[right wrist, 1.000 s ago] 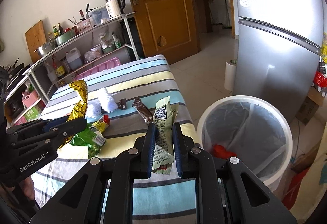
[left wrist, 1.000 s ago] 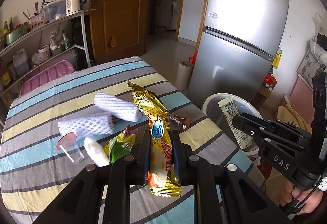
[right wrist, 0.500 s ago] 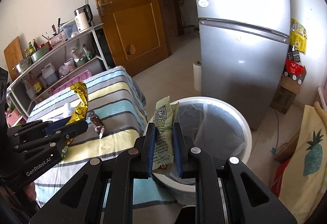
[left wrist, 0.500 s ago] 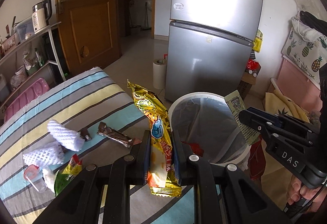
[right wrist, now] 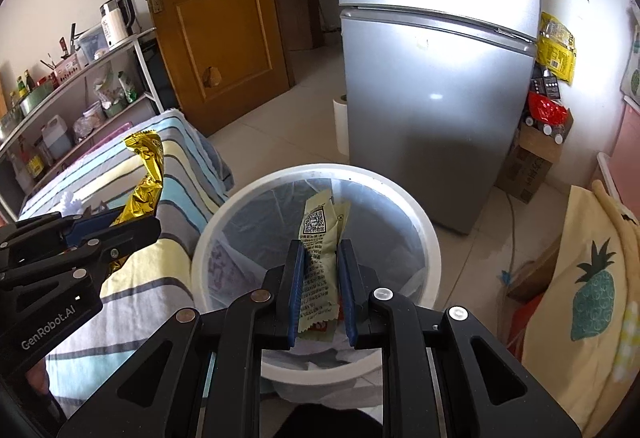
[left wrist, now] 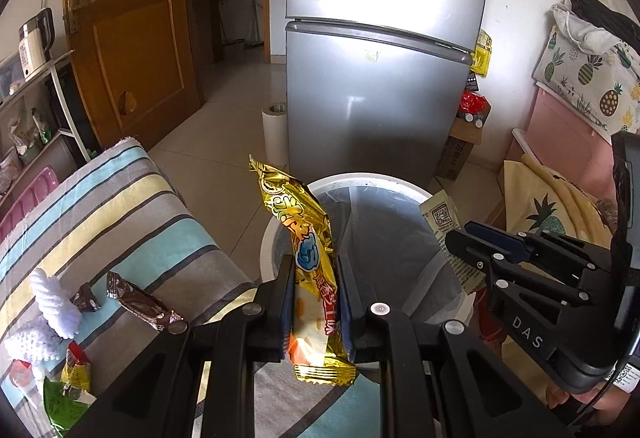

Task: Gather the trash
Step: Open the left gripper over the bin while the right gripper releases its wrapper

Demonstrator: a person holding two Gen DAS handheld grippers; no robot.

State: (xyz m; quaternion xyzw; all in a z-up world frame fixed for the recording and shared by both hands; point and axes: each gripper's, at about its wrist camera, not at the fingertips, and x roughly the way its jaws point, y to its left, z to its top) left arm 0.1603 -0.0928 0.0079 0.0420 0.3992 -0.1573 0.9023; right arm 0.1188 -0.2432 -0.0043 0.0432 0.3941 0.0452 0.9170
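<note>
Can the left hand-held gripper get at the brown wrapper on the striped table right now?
Probably not yet: the left hand-held gripper is shut on the gold snack bag, so it would have to drop that first. The brown wrapper itself lies uncovered.

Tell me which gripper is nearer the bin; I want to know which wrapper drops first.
Right. The right gripper holds its green wrapper over the bin. The left gripper, with the gold wrapper, sits over the table edge beside it.

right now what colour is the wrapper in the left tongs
Shiny gold wrapper, with a blue patch; left wrist view shows it best.
</note>
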